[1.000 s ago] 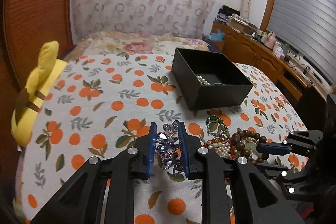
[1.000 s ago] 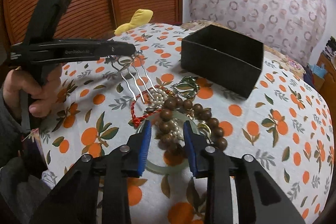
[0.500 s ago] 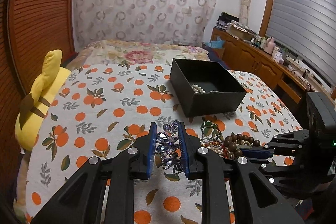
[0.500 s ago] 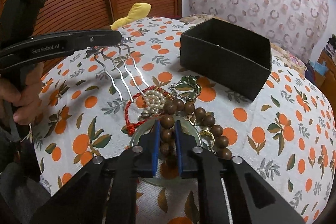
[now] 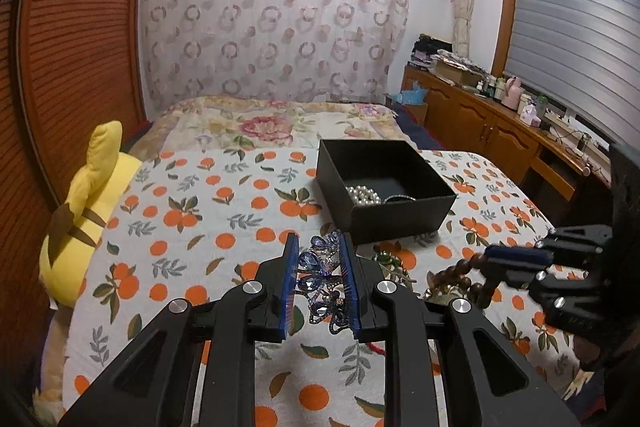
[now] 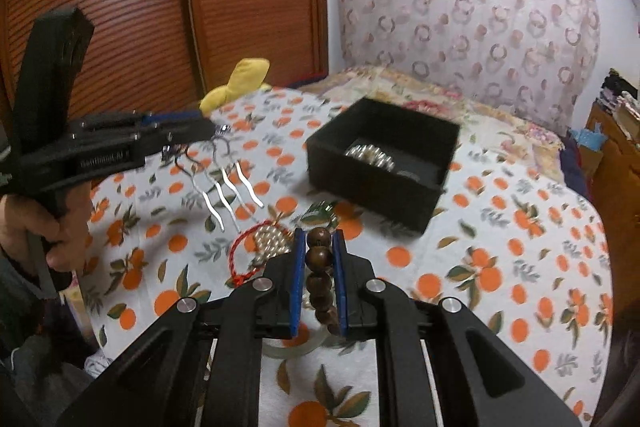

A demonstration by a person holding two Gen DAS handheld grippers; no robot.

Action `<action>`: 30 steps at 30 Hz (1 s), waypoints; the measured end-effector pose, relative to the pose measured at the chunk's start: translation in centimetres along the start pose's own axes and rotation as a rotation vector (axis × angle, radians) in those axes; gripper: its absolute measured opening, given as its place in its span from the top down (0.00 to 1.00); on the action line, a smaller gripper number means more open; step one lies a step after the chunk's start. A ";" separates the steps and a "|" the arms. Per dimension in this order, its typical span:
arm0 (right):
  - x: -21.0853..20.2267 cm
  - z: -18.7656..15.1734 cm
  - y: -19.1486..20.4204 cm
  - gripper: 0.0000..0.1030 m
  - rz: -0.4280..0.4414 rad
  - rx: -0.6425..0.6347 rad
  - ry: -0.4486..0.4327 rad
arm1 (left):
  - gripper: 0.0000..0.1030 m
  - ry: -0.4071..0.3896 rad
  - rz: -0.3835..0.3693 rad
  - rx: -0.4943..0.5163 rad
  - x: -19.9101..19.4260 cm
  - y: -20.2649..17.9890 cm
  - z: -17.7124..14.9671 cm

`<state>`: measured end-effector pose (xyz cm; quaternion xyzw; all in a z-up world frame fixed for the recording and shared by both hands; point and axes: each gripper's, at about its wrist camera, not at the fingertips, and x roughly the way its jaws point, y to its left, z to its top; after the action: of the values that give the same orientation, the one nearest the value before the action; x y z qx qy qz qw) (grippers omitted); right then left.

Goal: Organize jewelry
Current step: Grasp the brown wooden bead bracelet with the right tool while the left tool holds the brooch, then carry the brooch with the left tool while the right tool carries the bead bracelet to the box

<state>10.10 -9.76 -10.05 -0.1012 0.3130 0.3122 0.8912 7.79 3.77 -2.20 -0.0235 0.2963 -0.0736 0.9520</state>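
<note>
My left gripper (image 5: 319,247) is shut on a blue-jewelled hair comb (image 5: 320,269), held above the orange-print bedspread. In the right wrist view the left gripper (image 6: 210,131) holds it with its wavy metal teeth (image 6: 228,195) hanging down. My right gripper (image 6: 319,235) is shut on a brown wooden bead bracelet (image 6: 319,257), lifted off the pile. The left wrist view shows the right gripper (image 5: 490,259) with the beads (image 5: 452,273) dangling. The open black box (image 5: 400,219), with pearls (image 5: 363,195) inside, stands just beyond both grippers.
On the spread stay a red cord bracelet with pearls (image 6: 256,247), a green brooch (image 6: 320,211) and a pale bangle (image 6: 288,347). A yellow plush toy (image 5: 80,219) lies at the left edge. Wooden cabinets (image 5: 480,131) line the right wall.
My right gripper closed on the wooden beads and lifted them off the pile. Both grippers rose. The left one kept its hold on the comb.
</note>
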 end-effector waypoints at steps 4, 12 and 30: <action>-1.4 0.7 -0.7 0.86 -0.014 0.010 -0.035 | 0.81 -0.015 0.010 0.014 -0.3 -0.6 0.5; -3.1 1.9 -1.3 0.86 -0.028 0.005 -0.077 | 0.81 -0.031 0.022 0.036 -0.4 -1.5 1.3; -3.4 7.0 -2.8 0.86 -0.041 -0.027 -0.152 | 0.81 -0.070 0.029 0.059 2.0 -2.3 5.7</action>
<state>13.25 -11.04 -2.51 -0.0955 0.2382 0.3048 0.9172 12.33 1.21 1.56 0.0062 0.2609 -0.0674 0.9630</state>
